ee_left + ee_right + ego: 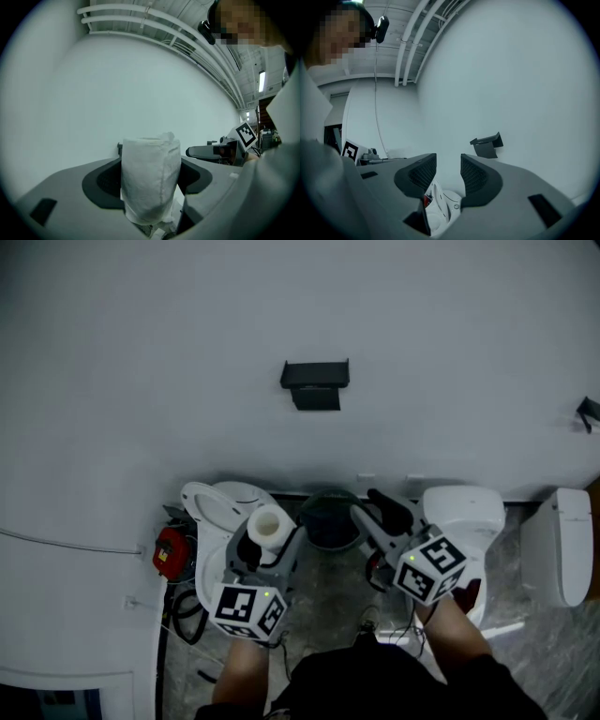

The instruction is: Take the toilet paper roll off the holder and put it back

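A white toilet paper roll (pixel 151 180) stands upright between the dark pads of my left gripper (pixel 150 180), which is shut on it; in the head view the toilet paper roll (pixel 267 524) shows at the tip of my left gripper (pixel 269 532). The dark holder (pixel 315 382) is fixed on the white wall, higher in the picture than both grippers, and it is bare. My right gripper (pixel 443 174) is open with nothing between its pads, and the holder (pixel 487 144) shows up and right of it. In the head view my right gripper (pixel 373 504) is right of the roll.
A white toilet (pixel 217 521) stands below the left gripper, another white toilet (pixel 466 521) lies right of the right gripper, and a third (pixel 561 545) is at the far right. A dark bin (pixel 328 519) sits between the grippers. A red device (pixel 170 552) with cables lies at the left.
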